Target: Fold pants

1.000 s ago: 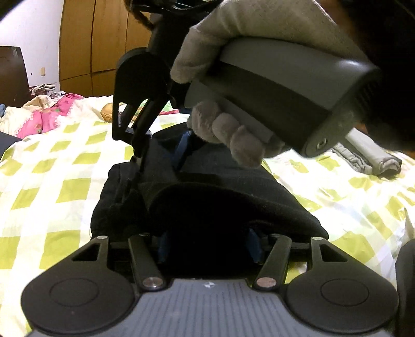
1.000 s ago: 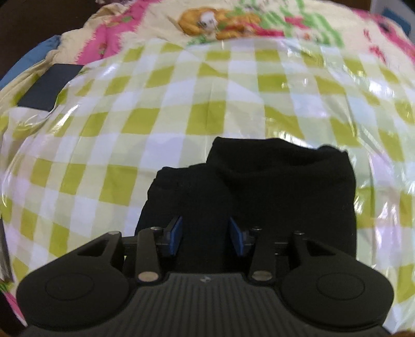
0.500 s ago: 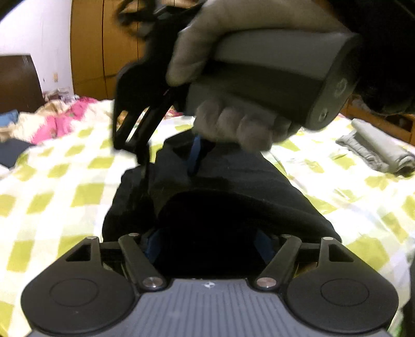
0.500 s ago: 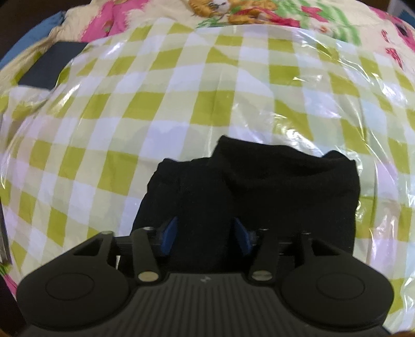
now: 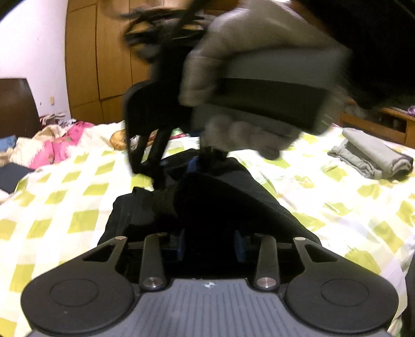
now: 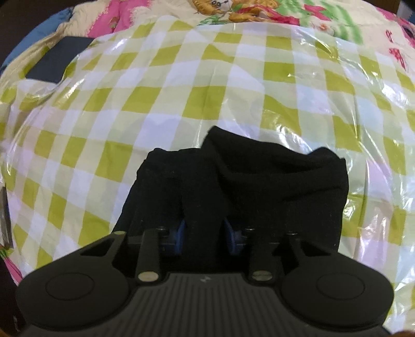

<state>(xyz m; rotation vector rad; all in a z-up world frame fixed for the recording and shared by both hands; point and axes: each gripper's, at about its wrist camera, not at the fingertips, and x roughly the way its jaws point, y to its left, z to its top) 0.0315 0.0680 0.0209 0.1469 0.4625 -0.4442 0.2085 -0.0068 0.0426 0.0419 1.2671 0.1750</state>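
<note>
Bed with a yellow-green checked cover (image 6: 181, 85) under a glossy clear sheet; a floral quilt (image 6: 259, 13) lies at its far edge and a folded grey garment (image 5: 373, 158) off to one side. The black pants (image 6: 259, 181), already folded into a thick compact bundle, rest near the middle of the cover.

Right gripper (image 6: 203, 233), held in a gloved hand (image 5: 233, 85), points steeply down; its jaws have just been closing and the blue pads (image 6: 179, 234) pinch a ridge of black cloth. Left gripper (image 5: 208, 246) comes in low at the bundle's near end; its jaws have likewise been closing, with black fabric filling the gap and apparently gripped.

Risk: each grip may hold only upper layers, so a lift or pull could peel the fold open. The slick sheet may also let the bundle slide.
</note>
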